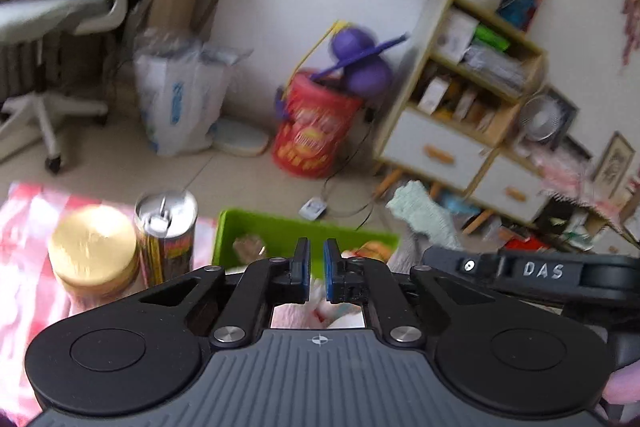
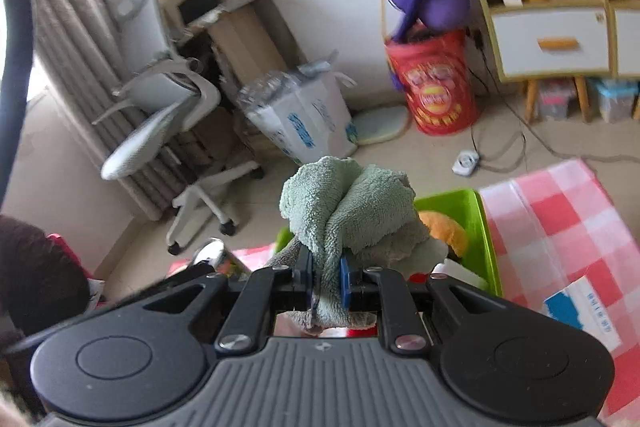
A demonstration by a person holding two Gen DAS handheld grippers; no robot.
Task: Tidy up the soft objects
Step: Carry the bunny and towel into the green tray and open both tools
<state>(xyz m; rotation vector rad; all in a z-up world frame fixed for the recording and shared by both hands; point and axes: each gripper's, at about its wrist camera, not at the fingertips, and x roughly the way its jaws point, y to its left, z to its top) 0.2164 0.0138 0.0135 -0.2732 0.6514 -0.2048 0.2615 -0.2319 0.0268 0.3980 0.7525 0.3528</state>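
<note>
My right gripper (image 2: 326,281) is shut on a pale green towel (image 2: 352,203) and holds it bunched up above the near end of a green bin (image 2: 478,227). The bin holds an orange plush toy (image 2: 448,231). In the left wrist view the same towel (image 1: 424,215) hangs at the right, over the bin (image 1: 280,227). My left gripper (image 1: 316,271) has its fingers close together with a narrow gap and nothing between them. It hovers over the bin's near side, above pink and white soft items (image 1: 316,311).
A gold-lidded jar (image 1: 94,251) and a tall can (image 1: 166,227) stand left of the bin on the red-checked tablecloth (image 2: 560,223). A blue-and-white box (image 2: 580,311) lies on the cloth. Beyond are an office chair (image 2: 160,131), a red tub (image 2: 436,83) and a shelf unit (image 1: 460,107).
</note>
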